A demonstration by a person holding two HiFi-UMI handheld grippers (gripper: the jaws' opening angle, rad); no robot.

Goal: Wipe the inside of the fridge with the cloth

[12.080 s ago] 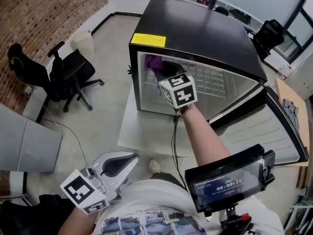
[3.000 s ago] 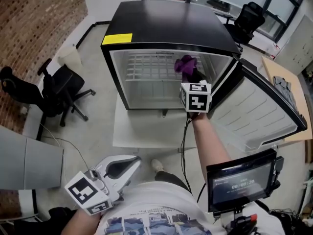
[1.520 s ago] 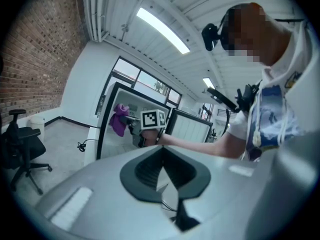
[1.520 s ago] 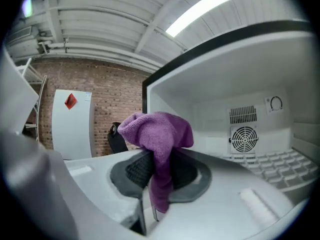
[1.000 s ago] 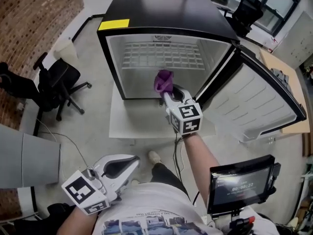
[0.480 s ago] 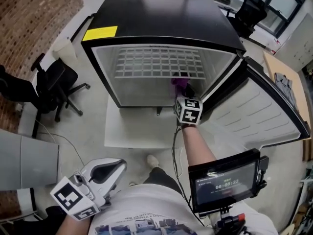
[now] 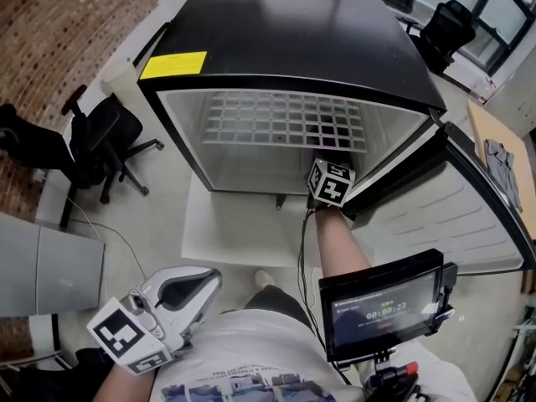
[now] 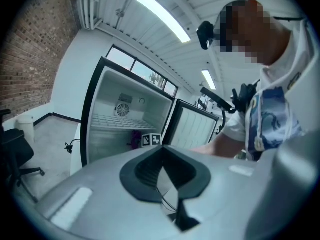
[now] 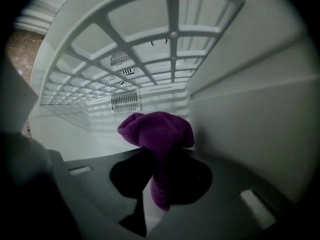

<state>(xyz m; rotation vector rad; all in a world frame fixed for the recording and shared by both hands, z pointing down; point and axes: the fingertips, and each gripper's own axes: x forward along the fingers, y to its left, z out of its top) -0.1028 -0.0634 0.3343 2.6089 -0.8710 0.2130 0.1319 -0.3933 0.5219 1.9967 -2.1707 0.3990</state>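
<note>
A black mini fridge [image 7: 293, 48] stands open on a white platform, its door [image 7: 469, 216] swung to the right. My right gripper [image 9: 160, 184] reaches into the lower compartment under the white wire shelf [image 7: 285, 120], near the right wall, and is shut on a bunched purple cloth [image 9: 157, 134]. In the head view only its marker cube [image 7: 331, 182] shows at the opening; the cloth is hidden there. My left gripper [image 7: 188, 296] hangs low by my body, jaws together and holding nothing. In the left gripper view, the fridge [image 8: 125, 119] and the cloth [image 8: 136, 136] appear small.
The fridge's white right wall [image 9: 250, 109] is close beside the cloth, and the back wall vent [image 9: 125, 101] is behind it. A black office chair [image 7: 92, 141] stands left of the fridge. A screen [image 7: 381, 304] hangs at my chest. A brick wall [image 7: 59, 32] runs along the left.
My right gripper has gone from the fridge's front edge, cloth in plain sight, deeper under the wire shelf at the right side, so the cloth is hidden from the head view. My left gripper stayed low.
</note>
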